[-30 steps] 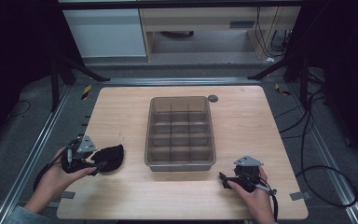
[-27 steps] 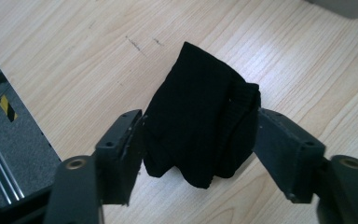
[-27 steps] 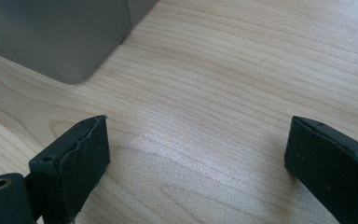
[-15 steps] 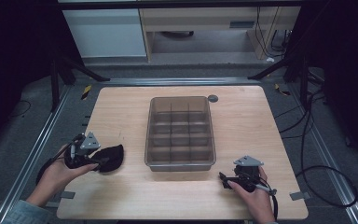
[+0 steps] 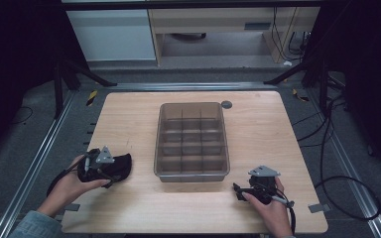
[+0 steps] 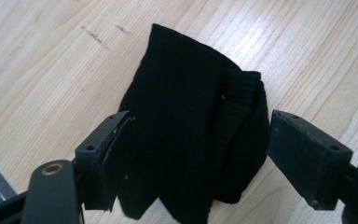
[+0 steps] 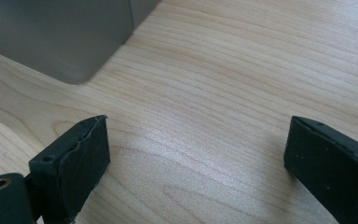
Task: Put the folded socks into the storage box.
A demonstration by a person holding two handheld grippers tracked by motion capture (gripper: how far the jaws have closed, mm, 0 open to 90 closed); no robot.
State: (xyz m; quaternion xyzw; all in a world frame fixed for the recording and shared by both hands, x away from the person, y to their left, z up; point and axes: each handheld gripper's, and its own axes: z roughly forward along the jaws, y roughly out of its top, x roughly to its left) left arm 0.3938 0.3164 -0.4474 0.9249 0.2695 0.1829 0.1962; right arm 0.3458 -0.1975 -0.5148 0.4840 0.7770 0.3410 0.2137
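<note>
A folded black cloth [image 5: 122, 163] lies on the wooden table [image 5: 129, 119] at its front left, left of the bin. My left gripper [image 5: 112, 171] is low over it, and its jaws have just been opening. In the left gripper view the cloth [image 6: 191, 121] sits between the jaws of the left gripper [image 6: 198, 140]; the left pad touches its edge and the right pad stands just apart from it. My right gripper [image 5: 237, 191] rests near the front right, jaws wide over bare wood. In the right gripper view nothing is between the jaws of the right gripper [image 7: 196, 158].
A grey translucent bin [image 5: 191, 176] with several compartments stands in the middle of the table; its near corner [image 7: 60, 37] is just beyond the right gripper. A small dark disc [image 5: 226, 104] lies behind the bin. Metal rails run along both table sides.
The left gripper has sunk slightly and shifted a little right over the black cloth. The right hand has kept still.
</note>
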